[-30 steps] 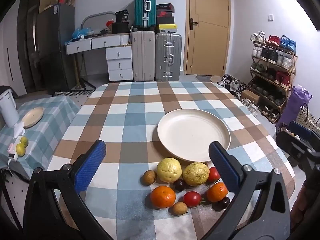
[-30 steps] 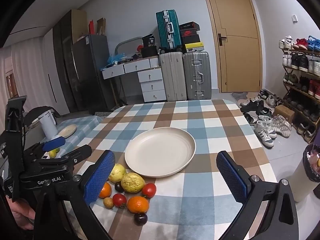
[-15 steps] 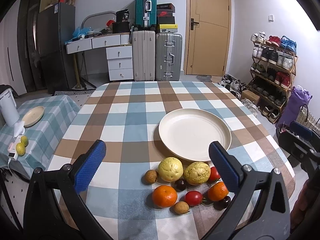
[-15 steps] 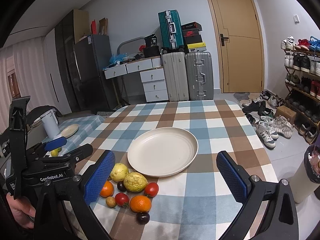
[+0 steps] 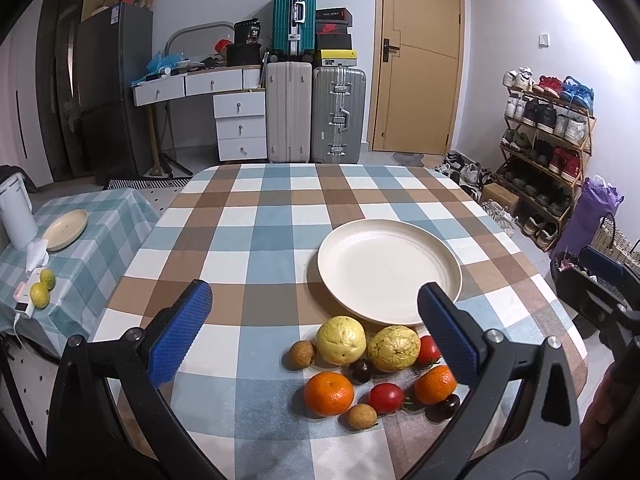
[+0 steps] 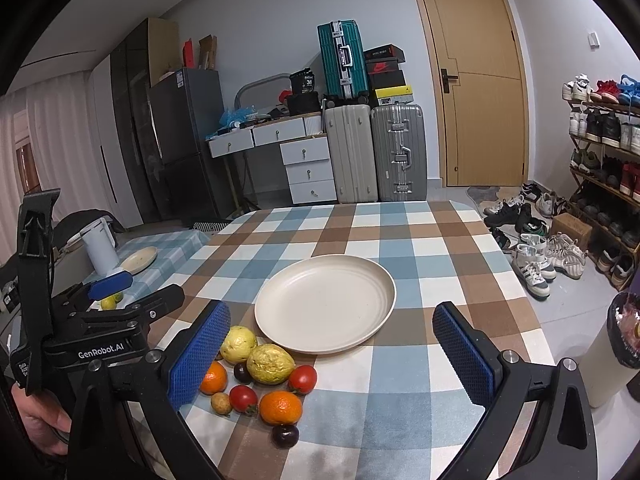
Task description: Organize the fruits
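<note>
the left gripper's black body is showing "genrobot.ai" in white, seen in the right wrist view. a black bag on the desk is carrying "36" in white, w/ smaller print above it too small to read; the same bag in the left wrist view is looking like "38", so the 2nd digit is unclear. a red shoe box atop the suitcases is bearing a swoosh logo, and other box labels are staying illegible.
</note>
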Action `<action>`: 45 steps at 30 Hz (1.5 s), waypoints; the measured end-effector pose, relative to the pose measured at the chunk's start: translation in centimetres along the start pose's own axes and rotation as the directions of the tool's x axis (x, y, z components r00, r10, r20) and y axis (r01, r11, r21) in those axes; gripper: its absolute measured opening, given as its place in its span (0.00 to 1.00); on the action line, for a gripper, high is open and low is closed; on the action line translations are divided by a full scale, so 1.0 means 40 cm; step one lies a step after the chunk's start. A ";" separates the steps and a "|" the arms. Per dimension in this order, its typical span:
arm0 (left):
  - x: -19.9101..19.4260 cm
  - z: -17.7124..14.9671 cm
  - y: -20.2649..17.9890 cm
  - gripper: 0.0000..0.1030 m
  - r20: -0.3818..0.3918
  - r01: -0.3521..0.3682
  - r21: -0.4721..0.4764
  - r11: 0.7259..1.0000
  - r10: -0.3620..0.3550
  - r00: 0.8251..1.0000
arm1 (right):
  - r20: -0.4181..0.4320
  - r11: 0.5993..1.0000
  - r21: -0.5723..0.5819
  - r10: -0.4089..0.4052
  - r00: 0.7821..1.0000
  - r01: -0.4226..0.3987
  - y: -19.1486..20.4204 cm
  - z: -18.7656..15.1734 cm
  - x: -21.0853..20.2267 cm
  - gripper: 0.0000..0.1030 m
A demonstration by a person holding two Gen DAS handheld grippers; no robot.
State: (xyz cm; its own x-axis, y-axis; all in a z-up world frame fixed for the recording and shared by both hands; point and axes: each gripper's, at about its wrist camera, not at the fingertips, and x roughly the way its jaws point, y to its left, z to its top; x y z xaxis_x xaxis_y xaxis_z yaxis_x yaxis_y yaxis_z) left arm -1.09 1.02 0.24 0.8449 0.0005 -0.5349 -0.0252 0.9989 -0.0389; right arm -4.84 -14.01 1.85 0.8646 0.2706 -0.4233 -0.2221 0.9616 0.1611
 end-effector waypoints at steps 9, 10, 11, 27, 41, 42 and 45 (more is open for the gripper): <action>0.000 0.002 0.006 1.00 0.001 0.002 0.000 1.000 -0.002 1.000 | -0.001 1.000 0.000 -0.001 1.000 0.001 0.001 0.001 0.000 1.00; 0.000 0.002 0.006 1.00 0.001 0.000 0.000 1.000 0.000 1.000 | -0.001 1.000 0.000 0.000 1.000 0.000 0.000 0.001 -0.001 1.00; 0.001 0.002 0.006 1.00 0.001 -0.001 0.002 1.000 0.001 1.000 | -0.001 1.000 0.000 0.000 1.000 0.000 0.000 0.001 -0.001 1.00; -0.003 -0.004 0.004 1.00 0.013 -0.012 0.014 1.000 0.012 1.000 | 0.005 1.000 -0.006 -0.003 1.000 0.003 -0.001 0.005 -0.007 1.00; -0.005 0.004 0.016 1.00 -0.012 -0.035 0.023 0.999 0.035 0.999 | -0.023 0.999 -0.007 0.045 0.999 -0.045 0.002 -0.002 0.001 1.00; -0.006 0.007 0.026 1.00 -0.016 -0.044 0.019 0.999 0.044 0.999 | -0.037 0.998 -0.006 0.060 0.997 -0.061 0.004 -0.006 0.007 1.00; -0.009 0.019 0.064 1.00 -0.030 -0.064 -0.007 0.998 0.063 0.998 | -0.085 0.993 0.005 0.118 0.989 -0.118 0.011 -0.018 0.036 1.00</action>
State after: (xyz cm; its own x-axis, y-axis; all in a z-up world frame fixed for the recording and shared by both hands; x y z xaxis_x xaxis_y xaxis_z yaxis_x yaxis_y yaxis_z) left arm -1.04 3.60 0.96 0.8249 0.0625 -0.5618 -0.0826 0.9965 -0.0105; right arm -4.02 -13.16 0.67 0.7910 0.3853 -0.4753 -0.3206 0.9226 0.2144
